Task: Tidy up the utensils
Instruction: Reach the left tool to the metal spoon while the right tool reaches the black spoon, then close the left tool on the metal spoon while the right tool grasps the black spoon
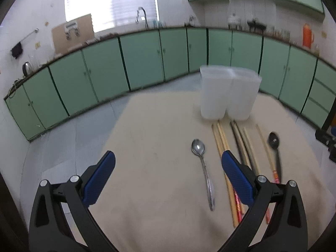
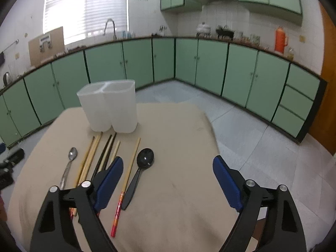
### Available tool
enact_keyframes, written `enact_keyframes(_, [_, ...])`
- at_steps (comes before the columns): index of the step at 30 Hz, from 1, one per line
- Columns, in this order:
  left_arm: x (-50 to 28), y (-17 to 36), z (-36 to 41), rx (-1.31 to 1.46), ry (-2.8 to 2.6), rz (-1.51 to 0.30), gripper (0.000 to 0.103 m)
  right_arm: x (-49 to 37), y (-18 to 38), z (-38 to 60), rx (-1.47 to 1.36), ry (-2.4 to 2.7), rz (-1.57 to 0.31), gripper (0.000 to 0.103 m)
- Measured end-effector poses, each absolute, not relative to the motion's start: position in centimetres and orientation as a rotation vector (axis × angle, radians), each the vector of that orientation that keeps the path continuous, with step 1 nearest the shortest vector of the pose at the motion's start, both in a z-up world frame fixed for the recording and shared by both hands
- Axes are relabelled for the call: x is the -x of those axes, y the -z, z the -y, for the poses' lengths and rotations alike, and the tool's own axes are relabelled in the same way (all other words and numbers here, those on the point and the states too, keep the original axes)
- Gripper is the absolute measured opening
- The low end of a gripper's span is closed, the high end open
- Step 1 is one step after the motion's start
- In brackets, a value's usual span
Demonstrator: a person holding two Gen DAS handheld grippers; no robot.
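Observation:
A translucent white two-compartment holder [image 1: 229, 94] [image 2: 109, 107] stands upright at the far side of a beige-covered table [image 1: 151, 142] [image 2: 180, 130]. In front of it lie several chopsticks [image 1: 222, 145] [image 2: 92, 157], a metal spoon [image 1: 198, 147] [image 2: 72, 154] on their left and a black plastic spoon [image 1: 274, 140] [image 2: 145, 158] on their right. My left gripper [image 1: 168, 159] hangs open above the table, left of the metal spoon's bowl. My right gripper [image 2: 168, 163] is open too, with the black spoon and one chopstick [image 2: 130, 168] just inside its left finger. Neither holds anything.
Green base cabinets [image 1: 142, 63] [image 2: 210, 67] line the walls behind, with grey tiled floor [image 2: 262, 138] around the table. A black device [image 2: 14, 155] sits at the left edge of the right wrist view. Bare cloth lies right of the black spoon.

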State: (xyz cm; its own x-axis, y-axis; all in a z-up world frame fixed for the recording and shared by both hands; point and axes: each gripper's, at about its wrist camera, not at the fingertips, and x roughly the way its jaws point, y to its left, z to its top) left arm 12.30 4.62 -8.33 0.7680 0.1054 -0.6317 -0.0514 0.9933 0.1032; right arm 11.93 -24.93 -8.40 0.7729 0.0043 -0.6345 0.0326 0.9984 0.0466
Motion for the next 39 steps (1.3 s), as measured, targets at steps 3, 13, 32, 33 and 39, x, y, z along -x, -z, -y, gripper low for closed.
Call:
enact_keyframes(3, [-15.1, 10.3, -3.9, -0.100, -0.082, -0.746, 0.098, -14.7, 9.4, 24.4, -0.076, -0.004, -0.745, 0.077])
enact_keyframes(13, [-21.5, 15.4, -3.1, -0.068, -0.081, -0.903, 0.098, -20.0, 12.5, 24.8, -0.105, -0.011, -0.860, 0.068])
enact_keyframes(32, [-23.6, 17.0, -2.1, -0.004, -0.040, -0.986, 0.076, -23.8, 16.2, 23.7, -0.117, 0.003, -1.020, 0.058])
enact_keyframes(33, [-23.5, 17.1, -1.9, 0.000, -0.034, -0.988, 0.072, -23.9, 16.2, 23.6, -0.115, 0.008, -1.021, 0.058])
enact_keyframes(39, [-23.2, 16.7, 0.2, 0.002, -0.004, -0.995, 0.061, -24.6, 16.0, 23.5, -0.127, 0.038, -1.048, 0.058])
